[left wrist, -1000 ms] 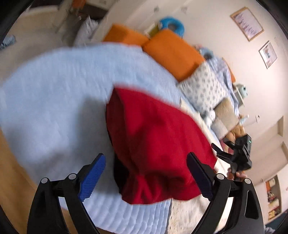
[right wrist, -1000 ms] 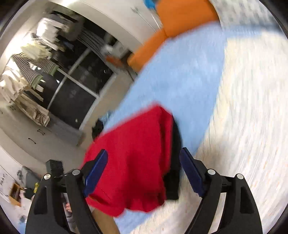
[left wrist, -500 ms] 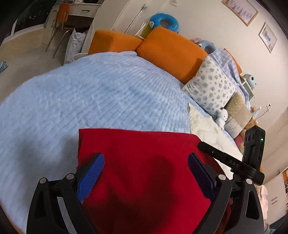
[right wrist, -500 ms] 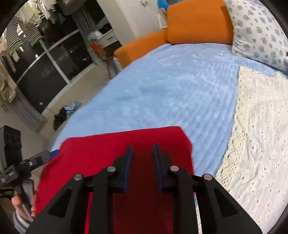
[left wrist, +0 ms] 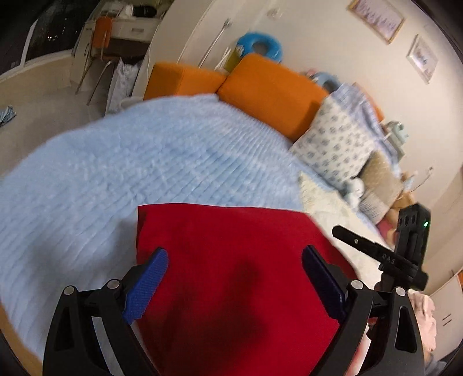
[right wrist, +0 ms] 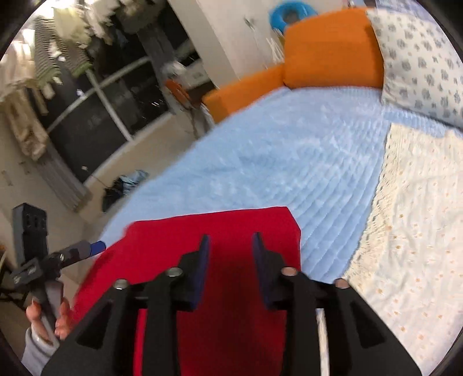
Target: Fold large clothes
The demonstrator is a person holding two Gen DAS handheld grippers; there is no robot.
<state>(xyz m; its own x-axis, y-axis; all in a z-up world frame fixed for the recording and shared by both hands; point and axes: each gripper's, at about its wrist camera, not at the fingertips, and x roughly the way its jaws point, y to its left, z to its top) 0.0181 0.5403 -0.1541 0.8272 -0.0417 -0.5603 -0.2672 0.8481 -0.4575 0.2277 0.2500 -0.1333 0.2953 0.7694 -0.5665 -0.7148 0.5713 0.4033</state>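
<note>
Left wrist view gives you the red garment (left wrist: 231,274) lying folded flat on the pale blue bedspread (left wrist: 144,162), but its near edge runs off the bottom of the picture and its right corner slips behind your right gripper's body, so you cannot see the whole outline. Your left gripper (left wrist: 234,274) hangs over it with fingers (left wrist: 147,283) spread wide apart; whether their tips touch the cloth you cannot tell. A dark shadow sits on the red between them. Only this view shows the framed pictures (left wrist: 376,14) on the wall, too blurred to read, and short white lettering on the black bar of the other gripper's body, too small to make out reliably.

Right wrist view shows your right gripper (right wrist: 230,257) with fingers (right wrist: 199,266) partly apart and opening; the red garment (right wrist: 231,228) lies under and beyond them, not pinched between the pads. The garment's near part is hidden by the gripper's black frame. Only here do you see the cream eyelet cover (right wrist: 411,231) beside the bedspread on the right, the clothes hanging (right wrist: 58,52) by the dark window, and your left hand (right wrist: 52,318) in a grey sleeve gripping the left gripper's handle. Both views are motion-blurred toward the edges.
</note>
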